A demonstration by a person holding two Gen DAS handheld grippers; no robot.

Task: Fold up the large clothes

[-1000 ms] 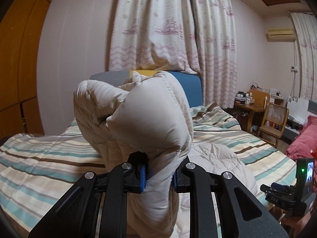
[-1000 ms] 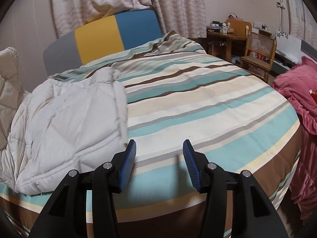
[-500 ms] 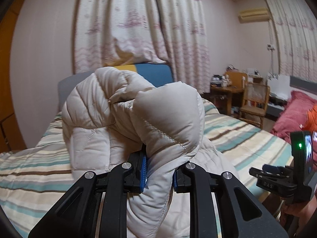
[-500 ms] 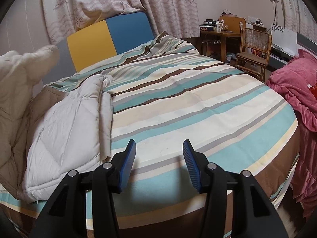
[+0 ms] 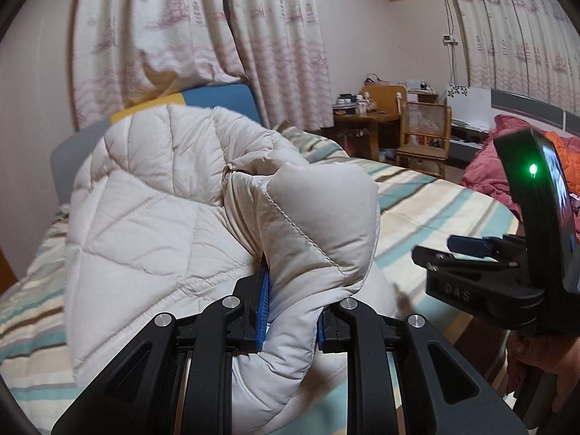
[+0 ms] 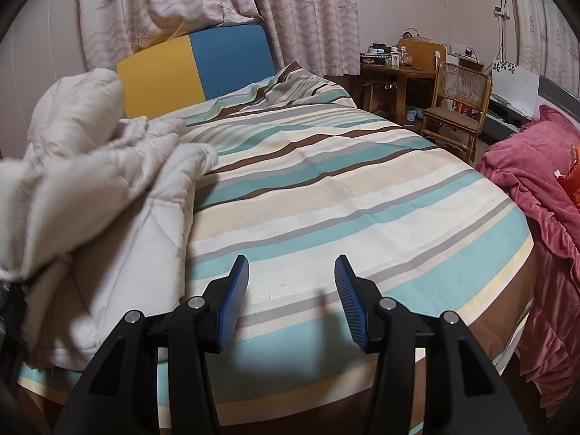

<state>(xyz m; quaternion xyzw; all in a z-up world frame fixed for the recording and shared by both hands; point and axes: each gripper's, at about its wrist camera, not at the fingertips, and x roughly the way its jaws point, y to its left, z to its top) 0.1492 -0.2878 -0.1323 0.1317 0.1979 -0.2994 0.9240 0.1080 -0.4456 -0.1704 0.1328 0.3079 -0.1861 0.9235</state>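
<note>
A cream quilted puffer jacket [image 5: 163, 224] fills the left wrist view, bunched and lifted over the striped bed [image 5: 427, 199]. My left gripper [image 5: 291, 311] is shut on a thick fold of it, the blue pads pressing both sides. In the right wrist view the same jacket [image 6: 108, 195] lies piled on the bed's left side, its upper part raised. My right gripper [image 6: 291, 282] hovers open over the bare striped cover [image 6: 344, 195] near the bed's front edge, holding nothing. That right gripper [image 5: 471, 250] also shows at the right of the left wrist view.
A yellow and blue headboard [image 6: 195, 69] stands against patterned curtains [image 6: 301, 14]. A wooden desk [image 6: 398, 72] and cane chair [image 6: 456, 105] sit at the back right. A red blanket [image 6: 536, 195] is heaped to the right of the bed.
My left gripper has carried the jacket fold rightward and lower, toward the right gripper. In the right wrist view the raised jacket part has swung in over the flat part. The right gripper stays open.
</note>
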